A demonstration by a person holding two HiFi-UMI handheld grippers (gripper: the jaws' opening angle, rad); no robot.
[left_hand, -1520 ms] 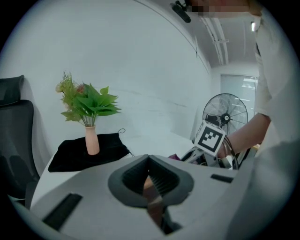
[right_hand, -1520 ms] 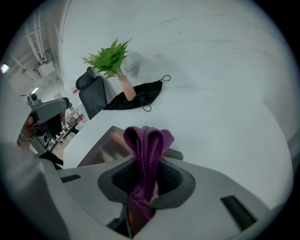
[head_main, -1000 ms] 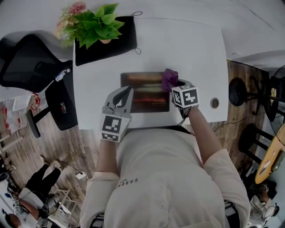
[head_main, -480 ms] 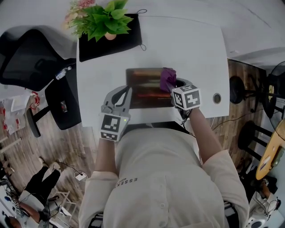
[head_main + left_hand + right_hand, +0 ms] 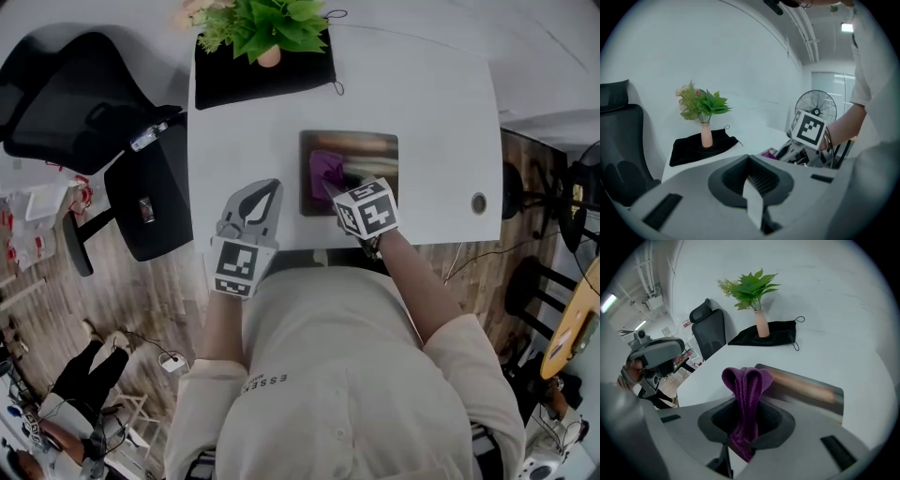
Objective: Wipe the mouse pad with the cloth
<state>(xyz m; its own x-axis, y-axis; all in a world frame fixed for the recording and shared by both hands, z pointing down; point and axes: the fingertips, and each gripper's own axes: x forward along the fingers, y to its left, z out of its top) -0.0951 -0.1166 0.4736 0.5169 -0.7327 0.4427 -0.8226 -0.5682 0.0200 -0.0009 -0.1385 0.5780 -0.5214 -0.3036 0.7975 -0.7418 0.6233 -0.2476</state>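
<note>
Grip check: we find the right gripper (image 5: 333, 190) clamped on the purple cloth (image 5: 325, 169). In the right gripper view its jaws are pressed together on a bunched fold of the fabric, and a loop of it stands out beyond the tips. From the head view we place the cloth over the left part of the mouse pad (image 5: 367, 155), with the gripper reaching in across the pad's near edge. We cannot tell how firmly the cloth bears on the pad.

Mouse pad: a dark rectangle lying flat on the white table (image 5: 431, 84), roughly central and close to the near edge.

Left gripper (image 5: 272, 187): we see its jaws drawn together, with nothing between them in the left gripper view. It sits over the near-left part of the table, near the pad's left edge but apart from it. We cannot tell whether it touches the tabletop.

Other items noted: a green plant in a pink vase (image 5: 269, 58) stands upright on a black fabric mat (image 5: 234, 80) at the far-left corner of the table, well apart from the pad. A black office chair (image 5: 66, 103) stands off the table's left side. We also see a small round hole (image 5: 479, 202) in the tabletop near its right edge.
</note>
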